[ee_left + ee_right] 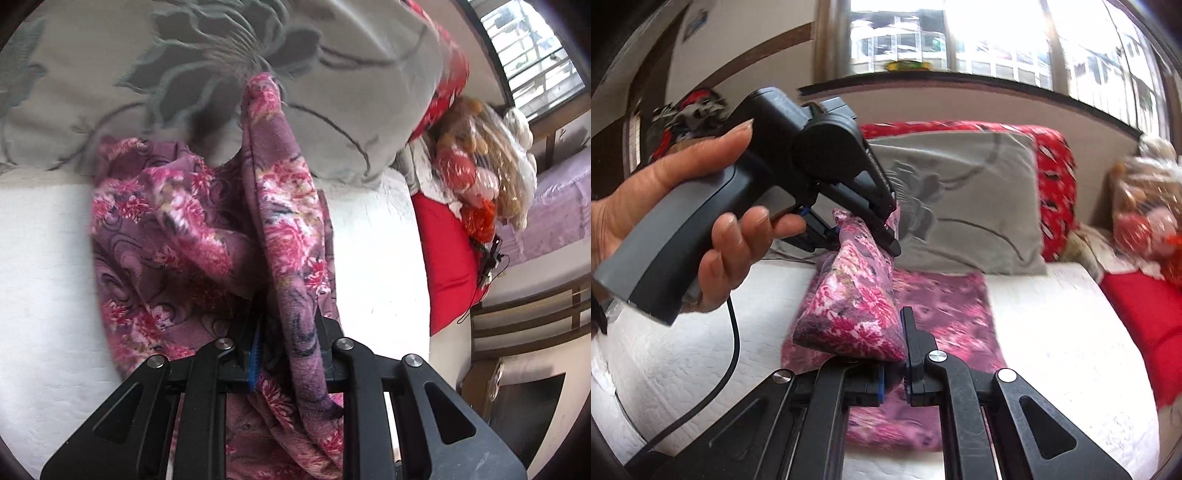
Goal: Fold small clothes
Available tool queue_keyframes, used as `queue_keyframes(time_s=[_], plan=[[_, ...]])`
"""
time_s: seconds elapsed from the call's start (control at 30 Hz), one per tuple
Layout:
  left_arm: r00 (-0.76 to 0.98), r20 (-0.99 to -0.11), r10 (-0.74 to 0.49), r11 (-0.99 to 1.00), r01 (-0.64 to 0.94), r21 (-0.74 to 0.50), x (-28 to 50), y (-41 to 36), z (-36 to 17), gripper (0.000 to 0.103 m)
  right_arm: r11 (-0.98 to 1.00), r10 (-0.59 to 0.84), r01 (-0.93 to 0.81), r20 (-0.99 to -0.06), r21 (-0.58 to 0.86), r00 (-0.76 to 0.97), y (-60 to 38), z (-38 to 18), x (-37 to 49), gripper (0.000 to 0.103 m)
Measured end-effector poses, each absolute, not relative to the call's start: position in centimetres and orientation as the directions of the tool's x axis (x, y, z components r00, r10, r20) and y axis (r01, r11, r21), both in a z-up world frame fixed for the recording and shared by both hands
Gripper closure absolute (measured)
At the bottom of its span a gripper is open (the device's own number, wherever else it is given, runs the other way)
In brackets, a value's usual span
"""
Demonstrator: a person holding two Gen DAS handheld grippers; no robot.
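A small purple garment with pink flowers (pixel 942 295) lies on the white quilted bed (pixel 1052 332). Part of it is lifted off the bed. My left gripper (pixel 284 325) is shut on a fold of this garment (pixel 284 221), which hangs over its fingers. In the right wrist view the left gripper (pixel 882 229) is held in a hand above the bed, pinching the raised edge. My right gripper (pixel 894 362) is shut on the near end of the same raised fold (pixel 849 317).
A grey pillow with a flower pattern (pixel 960 206) leans at the back of the bed, with a red patterned cloth (pixel 1056 184) behind it. A red cushion (pixel 1145 317) and wrapped soft toys (pixel 1145 214) lie at the right. A black cable (pixel 735 332) hangs from the left gripper.
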State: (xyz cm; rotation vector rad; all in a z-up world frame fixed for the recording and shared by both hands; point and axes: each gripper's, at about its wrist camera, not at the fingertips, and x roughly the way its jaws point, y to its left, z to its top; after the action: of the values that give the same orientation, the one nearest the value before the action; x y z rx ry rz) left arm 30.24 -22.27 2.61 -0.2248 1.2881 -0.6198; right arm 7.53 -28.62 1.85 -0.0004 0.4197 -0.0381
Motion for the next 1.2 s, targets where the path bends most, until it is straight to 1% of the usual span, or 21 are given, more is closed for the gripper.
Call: queue_keyframes(time_s=[0.2, 0.27, 0.33, 0.4, 0.47, 0.5, 0.53, 0.6, 0.63, 0.67, 0.7, 0.77, 0.8, 0.83, 0.93, 1.0, 1.03, 1.1, 1.13, 1.2], plan=[[0.101, -0.853, -0.511, 0.829, 0.320, -0.459, 30.1, -26.3, 0.1, 0.084, 0.990, -0.048, 0.104, -0.462, 0.096, 0.886, -32.9, 0.1, 7.5, 0.097], [0.099, -0.864, -0.494, 0.839, 0.316, -0.444, 30.0, -27.2, -0.7, 0.080, 0.982, -0.040, 0.127, -0.500, 0.141, 0.865, -34.4, -1.1, 7.9, 0.097], [0.091, -0.855, -0.511, 0.832, 0.302, -0.465, 29.9, -27.3, -1.1, 0.080, 0.966, -0.011, 0.149, -0.546, 0.209, 0.837, -36.0, -2.8, 8.3, 0.097], [0.082, -0.828, -0.554, 0.808, 0.289, -0.513, 29.8, -26.9, -0.8, 0.079, 0.951, 0.014, 0.169, -0.581, 0.260, 0.814, -37.0, -4.1, 8.8, 0.095], [0.089, -0.800, -0.593, 0.787, 0.275, -0.552, 29.8, -25.9, 0.1, 0.077, 0.927, 0.057, 0.185, -0.611, 0.326, 0.790, -38.3, -5.4, 9.2, 0.091], [0.105, -0.793, -0.600, 0.785, 0.272, -0.557, 29.8, -25.3, 0.6, 0.077, 0.915, 0.064, 0.204, -0.623, 0.349, 0.779, -38.9, -6.0, 9.2, 0.085], [0.129, -0.784, -0.607, 0.782, 0.271, -0.561, 29.8, -24.2, 1.3, 0.077, 0.907, 0.082, 0.204, -0.629, 0.369, 0.773, -39.3, -6.3, 9.2, 0.082], [0.167, -0.779, -0.605, 0.788, 0.268, -0.555, 29.9, -21.8, 2.3, 0.067, 0.892, 0.118, 0.202, -0.639, 0.405, 0.760, -40.0, -6.4, 8.9, 0.081], [0.192, -0.780, -0.596, 0.797, 0.261, -0.545, 29.7, -20.5, 2.5, 0.059, 0.888, 0.128, 0.199, -0.638, 0.415, 0.760, -40.4, -6.0, 8.6, 0.080], [0.229, -0.785, -0.575, 0.814, 0.253, -0.523, 29.5, -18.9, 2.7, 0.055, 0.886, 0.123, 0.200, -0.627, 0.418, 0.769, -40.9, -5.3, 8.1, 0.079], [0.252, -0.793, -0.554, 0.830, 0.246, -0.501, 29.5, -17.8, 2.5, 0.054, 0.879, 0.107, 0.203, -0.593, 0.432, 0.798, -41.8, -4.1, 7.4, 0.074], [0.281, -0.819, -0.501, 0.864, 0.224, -0.452, 29.3, -15.8, 1.7, 0.054, 0.857, 0.081, 0.208, -0.521, 0.471, 0.849, -43.5, -2.2, 6.8, 0.062], [0.285, -0.830, -0.479, 0.877, 0.201, -0.437, 29.2, -14.8, 0.9, 0.054, 0.843, 0.073, 0.206, -0.484, 0.497, 0.872, -44.5, -1.1, 7.2, 0.051], [0.279, -0.833, -0.478, 0.878, 0.178, -0.444, 29.1, -13.9, 0.2, 0.054, 0.838, 0.088, 0.191, -0.473, 0.511, 0.877, -45.0, -0.4, 8.1, 0.047], [0.238, -0.828, -0.508, 0.861, 0.110, -0.496, 28.8, -12.5, -2.2, 0.054, 0.829, 0.206, 0.121, -0.499, 0.546, 0.841, -45.2, 0.6, 14.0, 0.047], [0.236, -0.822, -0.518, 0.854, 0.095, -0.511, 28.5, -12.1, -3.1, 0.054, 0.825, 0.270, 0.090, -0.528, 0.559, 0.805, -44.2, 0.1, 17.7, 0.047], [0.238, -0.822, -0.518, 0.855, 0.098, -0.510, 28.4, -12.1, -3.2, 0.054, 0.828, 0.288, 0.092, -0.561, 0.553, 0.776, -43.6, -0.5, 19.9, 0.049], [0.238, -0.826, -0.512, 0.859, 0.116, -0.499, 28.4, -12.0, -3.1, 0.054, 0.835, 0.285, 0.140, -0.635, 0.533, 0.718, -42.7, -2.5, 23.5, 0.047], [0.244, -0.825, -0.510, 0.860, 0.130, -0.493, 28.4, -11.9, -2.8, 0.054, 0.823, 0.318, 0.134, -0.645, 0.551, 0.695, -42.5, -3.3, 24.6, 0.051], [0.290, -0.818, -0.497, 0.868, 0.170, -0.467, 28.5, -11.9, -1.7, 0.054, 0.820, 0.357, 0.108, -0.650, 0.562, 0.671, -42.2, -3.7, 25.7, 0.080]])
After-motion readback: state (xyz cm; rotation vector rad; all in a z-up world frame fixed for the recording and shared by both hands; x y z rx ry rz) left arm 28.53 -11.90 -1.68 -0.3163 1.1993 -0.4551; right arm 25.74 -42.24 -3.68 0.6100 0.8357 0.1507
